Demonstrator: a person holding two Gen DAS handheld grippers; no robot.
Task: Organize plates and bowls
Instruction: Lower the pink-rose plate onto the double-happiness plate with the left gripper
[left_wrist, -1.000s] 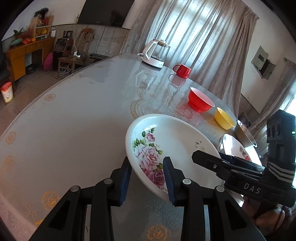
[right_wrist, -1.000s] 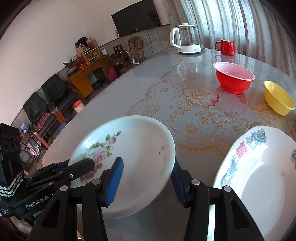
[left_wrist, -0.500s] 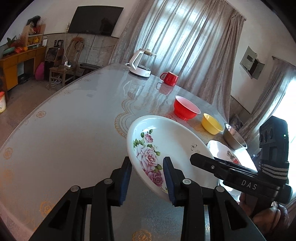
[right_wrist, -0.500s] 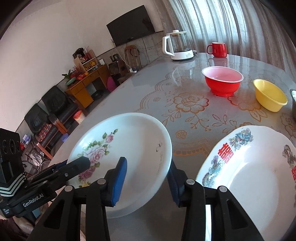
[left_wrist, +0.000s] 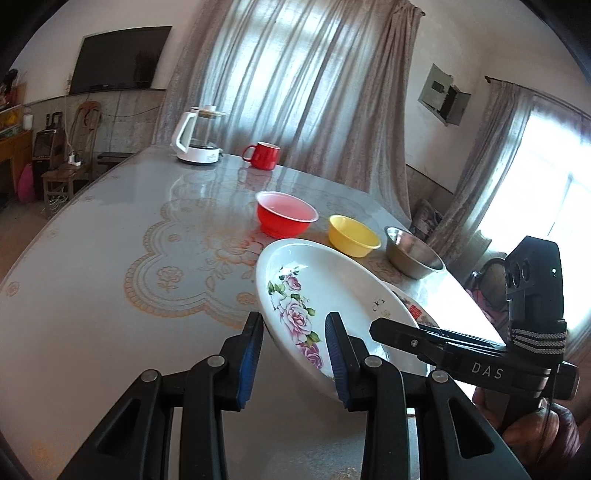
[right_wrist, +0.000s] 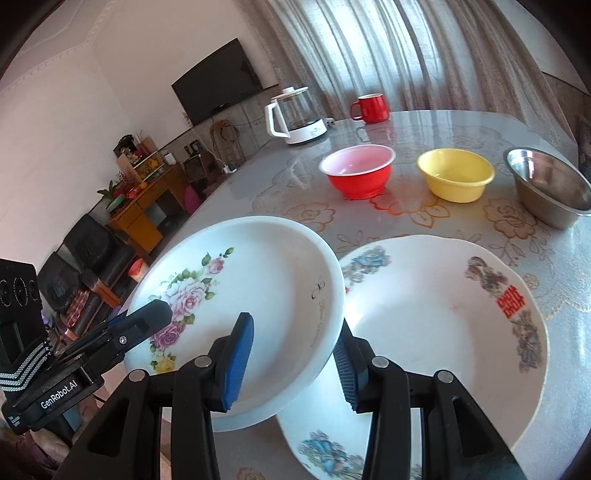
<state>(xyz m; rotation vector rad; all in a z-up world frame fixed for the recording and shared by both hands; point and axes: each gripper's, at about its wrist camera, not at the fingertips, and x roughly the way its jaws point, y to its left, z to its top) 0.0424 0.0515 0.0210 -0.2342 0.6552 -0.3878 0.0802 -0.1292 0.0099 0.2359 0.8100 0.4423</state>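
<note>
A white rose-patterned plate (left_wrist: 332, 295) is held off the table by both grippers. My left gripper (left_wrist: 295, 354) is shut on its near rim, and my right gripper (right_wrist: 291, 362) is shut on its other rim. In the right wrist view the rose plate (right_wrist: 258, 280) hangs tilted, its edge over a second white plate (right_wrist: 436, 317) with red characters that lies on the table. A red bowl (right_wrist: 356, 173), a yellow bowl (right_wrist: 456, 177) and a steel bowl (right_wrist: 550, 188) stand in a row behind.
A glass kettle (left_wrist: 197, 136) and a red mug (left_wrist: 264, 155) stand at the far end of the oval glass-topped table (left_wrist: 110, 240). Curtains hang behind it. The table edge runs close on the right, past the steel bowl (left_wrist: 413, 256).
Both grippers have carried the rose plate to the right, from beside the second plate to partly over it. The bowls now look closer.
</note>
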